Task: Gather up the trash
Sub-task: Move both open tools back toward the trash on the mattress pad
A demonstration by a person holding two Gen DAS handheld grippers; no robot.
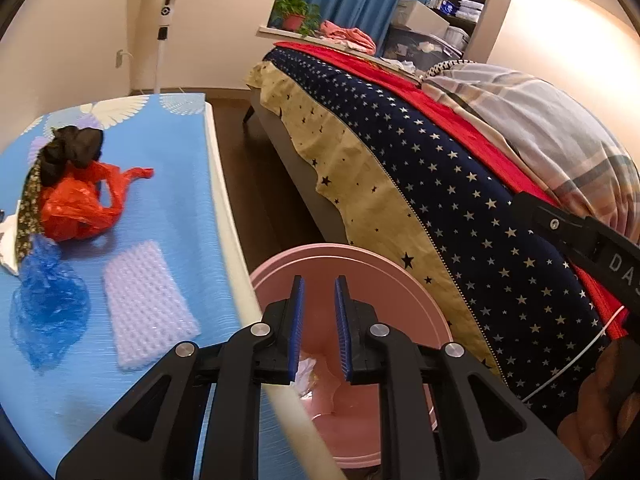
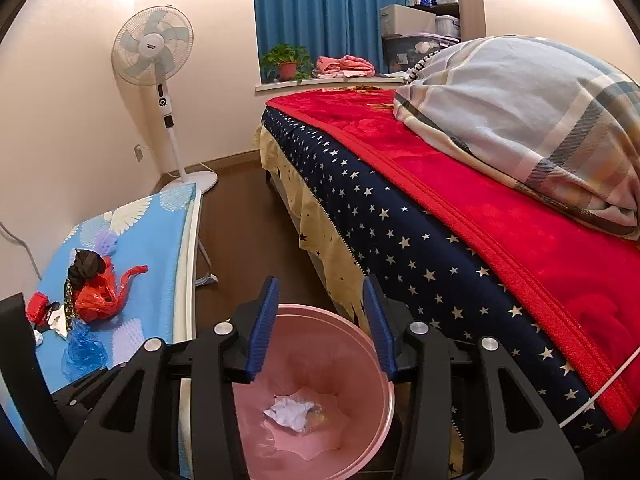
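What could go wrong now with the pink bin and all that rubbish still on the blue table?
1. The pink bin stands on the floor tight between table and bed: a gripper reaching back could knock it over.
2. The blue plastic bag and red plastic bag look thin and crumpled; they might slip from the pads or snag neighbouring scraps.
3. The bubble wrap lies flat, so it may be hard to pinch.

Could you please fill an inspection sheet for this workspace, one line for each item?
Surface: table with blue patterned cover, beside the bed.
Job's things: pink bin on floor, crumpled paper inside; red plastic bag, blue plastic bag, bubble wrap on the table.
Clutter: dark cloth against the red bag.
Grippers: left gripper and right gripper open, empty, over the bin.
Cables: white cable along the bed's edge.
Surroundings: standing fan, potted plant, blue curtain.
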